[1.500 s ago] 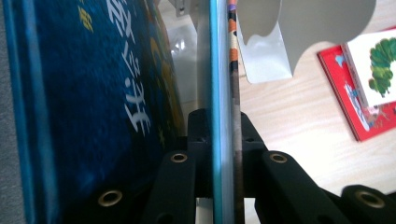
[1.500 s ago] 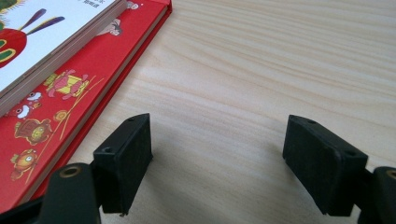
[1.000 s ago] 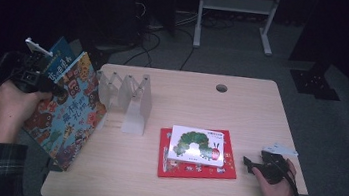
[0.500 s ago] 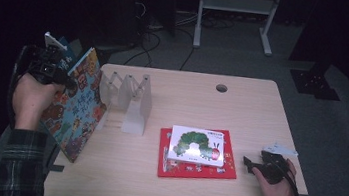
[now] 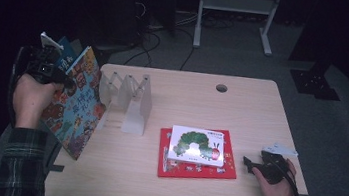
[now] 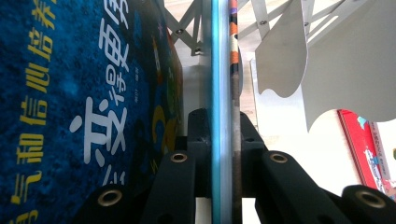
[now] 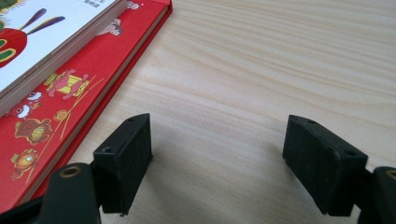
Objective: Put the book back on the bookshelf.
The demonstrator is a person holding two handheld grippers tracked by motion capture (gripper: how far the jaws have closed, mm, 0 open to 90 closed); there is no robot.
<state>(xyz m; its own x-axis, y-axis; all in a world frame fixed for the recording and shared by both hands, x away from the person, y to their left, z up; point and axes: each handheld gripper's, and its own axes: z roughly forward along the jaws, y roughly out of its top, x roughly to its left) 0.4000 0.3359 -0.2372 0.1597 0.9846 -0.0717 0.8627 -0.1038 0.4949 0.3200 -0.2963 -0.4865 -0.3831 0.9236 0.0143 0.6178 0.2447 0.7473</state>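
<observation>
- Dark floor and cables ring the pale wooden table (image 5: 241, 111); in the high view my left gripper (image 5: 66, 80) holds a colourful picture book (image 5: 75, 106) tilted in the air off the table's left edge, just beside the white accordion book rack (image 5: 129, 100) that stands near the far left corner.
- Across the table, my right gripper (image 5: 247, 163) rests near the right front corner, just right of a red book (image 5: 196, 167) with a white caterpillar book (image 5: 197, 145) stacked on it. If that hand slides left, I judge it could shove the stack.
- From the left gripper view, the jaws are clamped on the picture book's (image 6: 93, 93) edge (image 6: 223, 116), with the rack's white dividers (image 6: 327, 60) close on the right. The grip sits on a thin edge of a big, heavy book, so I think it may pivot or slip as I swing it.
- Coming in at a slant, the book could catch a divider (image 6: 280, 51) and push the light rack along the table, or land across two slots.
- From the right gripper view, the jaws stand wide apart and hold nothing, over bare wood (image 7: 261, 70), with the red book's (image 7: 70, 93) corner just to the left. That hand is too far off to steady the rack.
</observation>
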